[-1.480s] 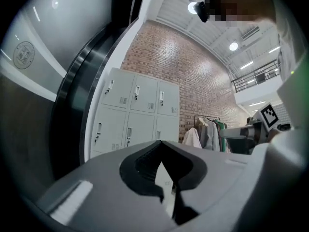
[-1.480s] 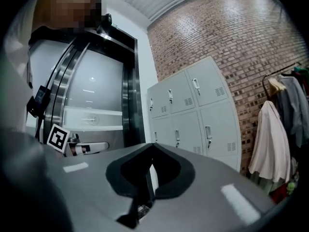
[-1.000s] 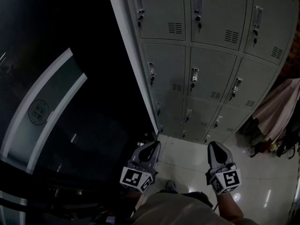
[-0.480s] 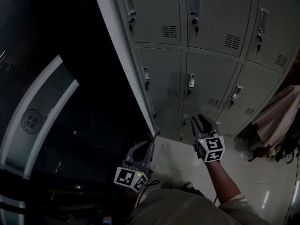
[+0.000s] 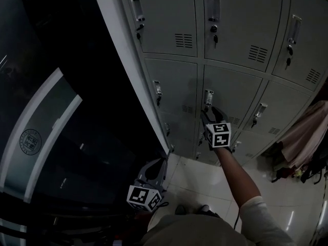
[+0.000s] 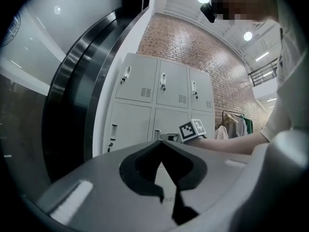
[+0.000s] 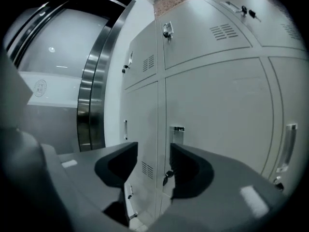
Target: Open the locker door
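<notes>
A bank of grey lockers stands ahead, every door closed. My right gripper is held out at arm's length, just below the handle of the middle locker door. In the right gripper view its jaws are opening and the right gripper frames that handle and the keyhole beneath it, with nothing pressed between the pads. My left gripper hangs low by the lockers' left corner; in the left gripper view the left gripper is shut and empty.
A dark glass wall with a round logo runs along the left. Clothes hang to the right of the lockers. Glossy floor tiles lie below, with the person's shoes near the bottom edge.
My right gripper has risen from near the floor up to the middle locker's handle, and its jaws have parted. The left gripper stayed low and shut.
</notes>
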